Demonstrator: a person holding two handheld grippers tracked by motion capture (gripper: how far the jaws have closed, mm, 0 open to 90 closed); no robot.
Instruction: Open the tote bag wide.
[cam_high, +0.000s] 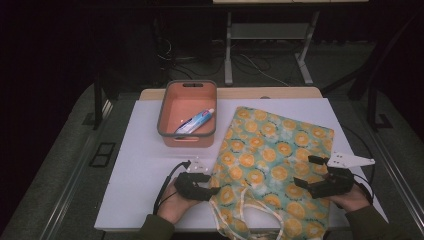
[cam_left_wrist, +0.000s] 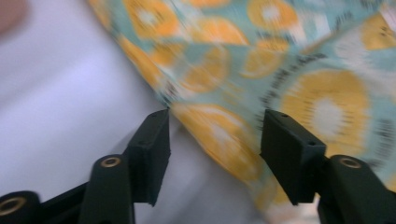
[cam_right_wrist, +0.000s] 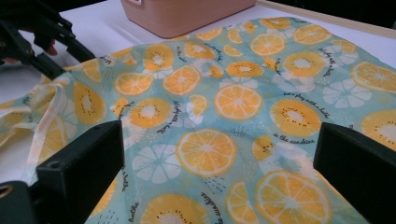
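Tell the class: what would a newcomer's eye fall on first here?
First, the orange-slice printed tote bag spread over the white table's right half, with a gripper at each near edge. Next, the orange basket behind it on the left, holding a toothpaste tube.

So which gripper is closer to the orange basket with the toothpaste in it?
Left. The left gripper sits at the fruit-print bag's left edge, just below the orange basket. The right gripper is over the bag's right side, farther across the table.
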